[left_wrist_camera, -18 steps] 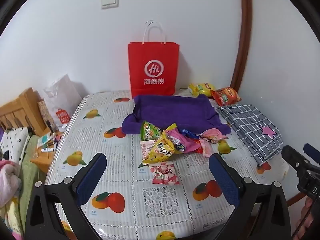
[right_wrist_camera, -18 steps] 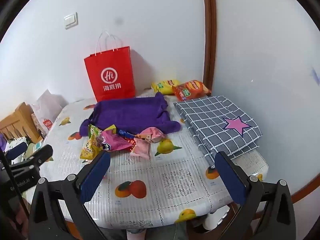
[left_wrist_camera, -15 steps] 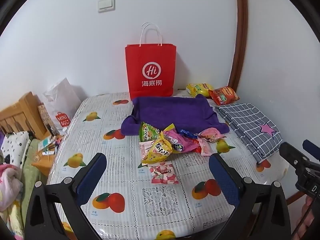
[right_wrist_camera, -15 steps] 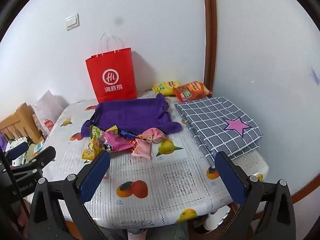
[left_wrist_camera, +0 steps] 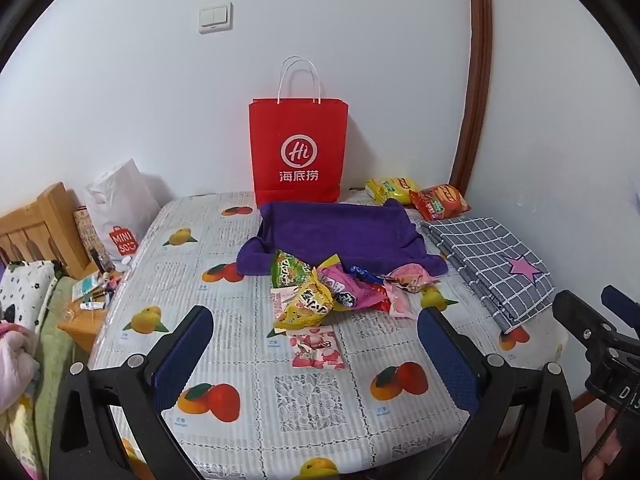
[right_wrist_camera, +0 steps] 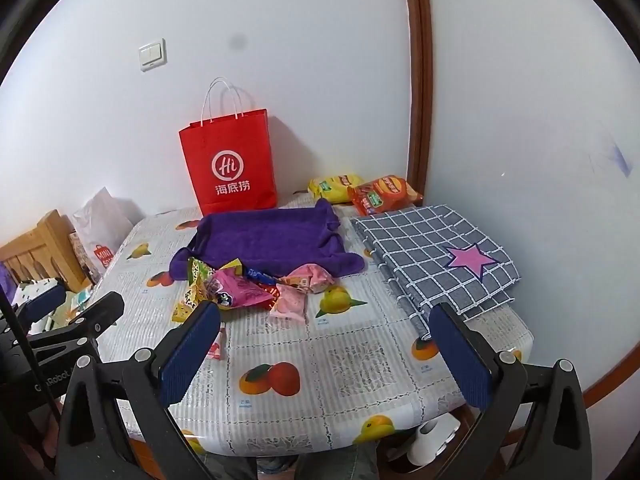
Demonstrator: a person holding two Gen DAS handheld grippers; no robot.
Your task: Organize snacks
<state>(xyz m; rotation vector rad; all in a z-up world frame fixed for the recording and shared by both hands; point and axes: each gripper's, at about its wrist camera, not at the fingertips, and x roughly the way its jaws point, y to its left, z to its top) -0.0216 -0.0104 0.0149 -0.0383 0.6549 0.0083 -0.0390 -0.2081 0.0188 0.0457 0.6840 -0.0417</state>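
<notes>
A heap of snack packets [left_wrist_camera: 332, 288] [right_wrist_camera: 248, 286] lies mid-table in front of a purple cloth tray [left_wrist_camera: 336, 232] [right_wrist_camera: 268, 236]. A pink-and-white packet [left_wrist_camera: 316, 348] lies alone nearer me. A yellow chip bag [left_wrist_camera: 390, 189] [right_wrist_camera: 334, 186] and a red chip bag [left_wrist_camera: 438, 200] [right_wrist_camera: 382, 194] sit at the back right. My left gripper [left_wrist_camera: 316, 354] is open and empty above the table's near part. My right gripper [right_wrist_camera: 326, 354] is open and empty above the near edge; it also shows at the right of the left wrist view [left_wrist_camera: 596, 320].
A red paper bag [left_wrist_camera: 298, 152] [right_wrist_camera: 230, 164] stands against the wall behind the tray. A folded grey checked cloth [left_wrist_camera: 492, 264] [right_wrist_camera: 436, 256] lies at the right. The table [left_wrist_camera: 240, 360] has a fruit-print cover. A white plastic bag [left_wrist_camera: 120, 208] and a wooden bed frame [left_wrist_camera: 36, 224] are at left.
Both views have shifted slightly, so the table scene sits a little differently in frame. Both grippers stay open and nothing on the table has moved.
</notes>
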